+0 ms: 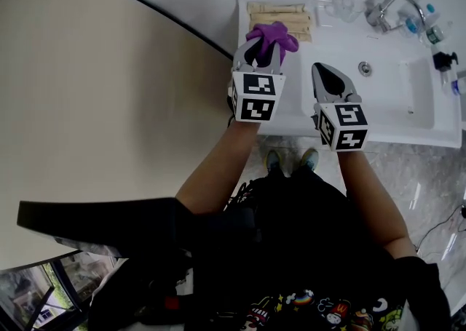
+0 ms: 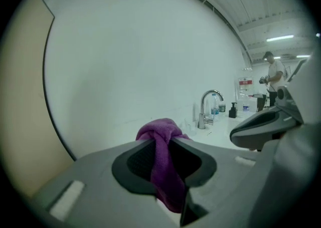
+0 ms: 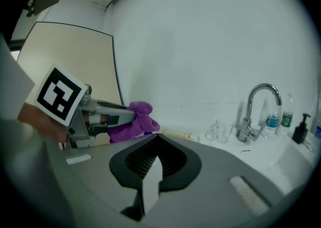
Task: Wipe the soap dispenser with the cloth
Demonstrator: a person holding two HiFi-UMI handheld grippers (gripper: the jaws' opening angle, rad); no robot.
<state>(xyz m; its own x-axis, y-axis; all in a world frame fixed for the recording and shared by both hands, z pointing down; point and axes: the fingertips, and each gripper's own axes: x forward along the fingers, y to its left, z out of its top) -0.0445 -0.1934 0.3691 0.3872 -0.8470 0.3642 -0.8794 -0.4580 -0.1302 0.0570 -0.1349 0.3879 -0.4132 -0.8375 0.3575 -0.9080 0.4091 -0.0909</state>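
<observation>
My left gripper is shut on a purple cloth, held above the left end of the white counter. In the left gripper view the cloth bunches up above the jaws and hangs down between them. My right gripper hovers beside it over the counter's front, shut with nothing in it; its jaws meet at the tip. The black pump soap dispenser stands at the far right behind the basin, well away from both grippers, and appears small in the gripper views.
A chrome faucet rises behind the sink basin. Water bottles stand by the faucet, clear glasses left of it, beige folded items at the counter's back left. A person stands far off.
</observation>
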